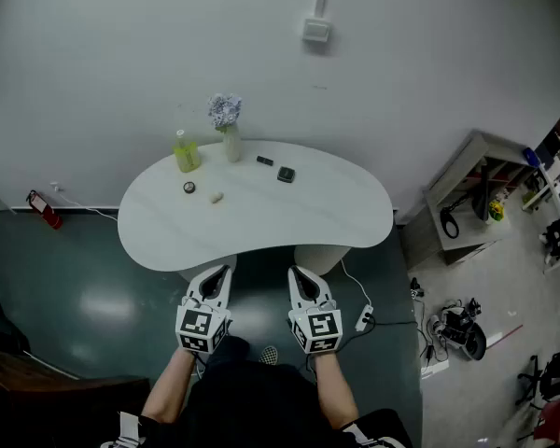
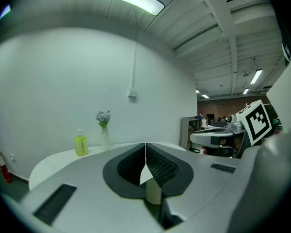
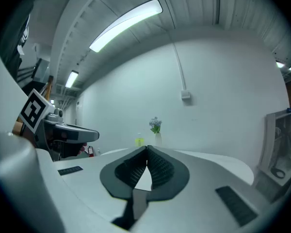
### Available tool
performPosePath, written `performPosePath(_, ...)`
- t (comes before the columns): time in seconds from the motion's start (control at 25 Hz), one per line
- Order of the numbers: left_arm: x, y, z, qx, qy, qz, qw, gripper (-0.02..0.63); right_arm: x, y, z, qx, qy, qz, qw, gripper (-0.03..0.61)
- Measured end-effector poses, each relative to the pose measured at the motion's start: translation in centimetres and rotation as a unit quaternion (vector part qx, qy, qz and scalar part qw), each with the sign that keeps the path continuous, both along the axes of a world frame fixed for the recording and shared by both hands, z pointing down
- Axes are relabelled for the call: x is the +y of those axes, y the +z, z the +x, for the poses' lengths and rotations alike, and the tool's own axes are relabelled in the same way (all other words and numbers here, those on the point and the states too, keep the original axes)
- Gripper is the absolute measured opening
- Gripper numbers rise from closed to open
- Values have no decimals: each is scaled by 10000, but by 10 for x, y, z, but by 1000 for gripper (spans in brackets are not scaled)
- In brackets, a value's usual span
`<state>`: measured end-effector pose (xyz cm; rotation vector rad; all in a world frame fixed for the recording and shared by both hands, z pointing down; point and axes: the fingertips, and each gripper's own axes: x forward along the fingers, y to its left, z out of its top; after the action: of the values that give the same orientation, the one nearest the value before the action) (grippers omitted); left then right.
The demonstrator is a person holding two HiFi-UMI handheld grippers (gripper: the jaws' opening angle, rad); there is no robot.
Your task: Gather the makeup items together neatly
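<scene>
**A:** Surface and room, quick?

**B:** White kidney-shaped table (image 1: 289, 215) against a white wall, grey-green floor. From you, the shelf unit (image 1: 467, 189) is at 2 o'clock and the red fire extinguisher (image 1: 43, 208) at 10.

**A:** Counts?

**B:** One yellow-green bottle (image 1: 186, 152) and one vase of flowers (image 1: 227, 124), both at the table's 11 o'clock edge. Four small makeup items, all apart. One round jar (image 1: 189, 188) and one beige oval piece (image 1: 217, 197) towards 10. One small black piece (image 1: 265, 161) and one square black case (image 1: 286, 175) near 12.

**A:** Your tongs?

**B:** Two. Your left gripper (image 1: 222, 273) and right gripper (image 1: 299, 274) sit by the table's 6 o'clock edge. Jaws on both are fully together, nothing between them.
</scene>
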<state>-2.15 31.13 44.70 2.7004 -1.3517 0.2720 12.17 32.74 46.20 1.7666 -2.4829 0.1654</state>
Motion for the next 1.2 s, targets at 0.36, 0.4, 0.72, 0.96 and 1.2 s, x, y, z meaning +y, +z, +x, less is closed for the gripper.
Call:
performPosePath(0.36, 3, 1, 6, 28, 87, 24, 10000, 20, 3, 0, 5, -3, 35, -43, 10000, 29)
performPosePath(0.4, 3, 1, 6, 24, 89, 24, 10000, 20, 3, 0, 4, -14, 31, -36, 10000, 29)
performPosePath(0.72, -2, 8, -11, -20, -69, -70, 9999, 20, -9, 7, -15, -33, -167, -146, 9997, 31)
performPosePath(0.96, -24, 17, -48, -50, -438, -253, 9987, 20, -35, 20, -44, -42, -441, -381, 9983, 31)
performPosePath(1.2, -61, 22, -87, -40, -682, -389, 9969, 20, -75, 25, -81, -27, -677, -550, 9962, 32)
